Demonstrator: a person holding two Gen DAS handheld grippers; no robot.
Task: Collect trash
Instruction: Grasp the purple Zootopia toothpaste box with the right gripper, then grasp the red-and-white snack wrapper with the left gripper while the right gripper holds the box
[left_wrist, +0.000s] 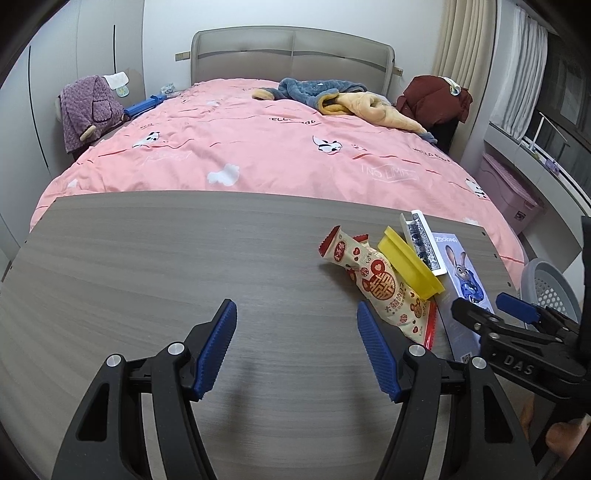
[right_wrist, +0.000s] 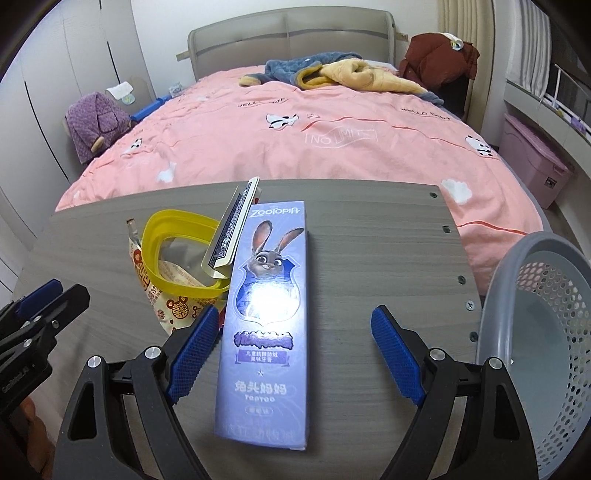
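Two spread grippers, left gripper (left_wrist: 297, 347) and right gripper (right_wrist: 291, 350), over grey table (left_wrist: 147, 258) beside pink bed (left_wrist: 258, 147).

Even indoor light — glare, fisheye-warped edges.

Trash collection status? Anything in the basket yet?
Done: nothing visible; what shows of the grey basket looks empty. In hand: nothing gripped. The right gripper is open astride the purple Zootopia box, pads not touching. The left gripper is open over bare table. Left: box, snack wrapper, yellow lid, card pack.
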